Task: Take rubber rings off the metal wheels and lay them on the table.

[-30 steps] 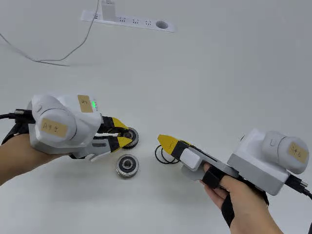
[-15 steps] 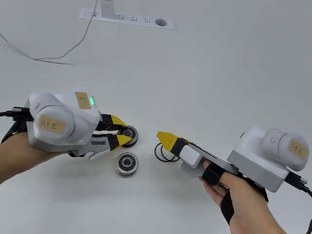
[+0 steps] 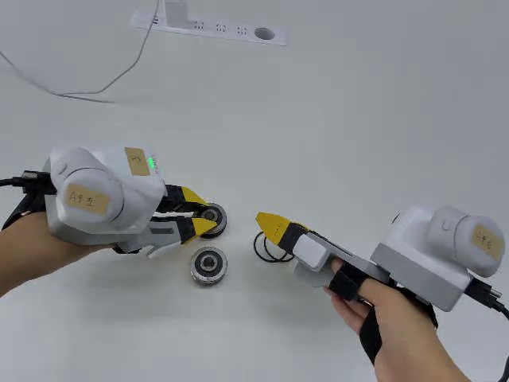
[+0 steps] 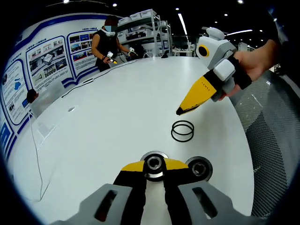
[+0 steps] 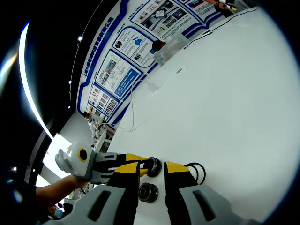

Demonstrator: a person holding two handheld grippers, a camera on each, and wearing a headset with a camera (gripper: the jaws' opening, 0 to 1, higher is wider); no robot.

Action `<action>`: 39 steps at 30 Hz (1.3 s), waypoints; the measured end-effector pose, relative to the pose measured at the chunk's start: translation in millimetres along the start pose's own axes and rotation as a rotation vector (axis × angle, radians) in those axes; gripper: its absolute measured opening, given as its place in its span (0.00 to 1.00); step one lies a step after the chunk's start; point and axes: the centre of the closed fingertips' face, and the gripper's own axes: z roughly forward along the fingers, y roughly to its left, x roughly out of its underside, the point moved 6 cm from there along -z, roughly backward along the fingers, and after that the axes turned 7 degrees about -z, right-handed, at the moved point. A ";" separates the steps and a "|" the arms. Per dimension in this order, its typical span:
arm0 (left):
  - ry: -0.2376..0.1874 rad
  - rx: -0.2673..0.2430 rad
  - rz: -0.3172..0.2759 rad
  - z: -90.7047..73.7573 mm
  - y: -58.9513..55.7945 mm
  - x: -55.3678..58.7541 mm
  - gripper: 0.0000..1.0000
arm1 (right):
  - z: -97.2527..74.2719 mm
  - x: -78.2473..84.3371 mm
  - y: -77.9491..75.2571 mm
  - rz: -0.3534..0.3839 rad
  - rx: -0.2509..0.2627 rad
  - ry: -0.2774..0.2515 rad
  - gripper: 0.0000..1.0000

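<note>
My left gripper point(image 3: 200, 213) point(image 4: 157, 165) is shut on a small metal wheel point(image 3: 212, 216) point(image 4: 154, 164) that rests on the white table. A second metal wheel point(image 3: 207, 265) point(image 4: 199, 168) lies just beside it, nearer to me. Two black rubber rings point(image 3: 270, 250) point(image 4: 182, 131) lie overlapped on the table to the right of the wheels. My right gripper point(image 3: 269, 224) point(image 5: 152, 172) hovers by the rings and points at the wheels; its own view shows a narrow gap between the jaws with nothing in it. Both wheels point(image 5: 151, 167) show through that gap.
A white power strip point(image 3: 211, 32) with a grey cable point(image 3: 95, 86) lies at the far edge of the table. The table's right edge point(image 4: 243, 140) runs close to the rings. A person point(image 4: 108, 42) stands beyond the table's far end.
The left gripper's body has rolled a little while it stays on the wheel. The right gripper has barely shifted. Wheels and rings lie where they were.
</note>
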 end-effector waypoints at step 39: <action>-0.008 0.025 0.042 1.5 2.0 0.8 0.13 | 45.4 9.3 13.3 0.019 -0.080 0.095 0.43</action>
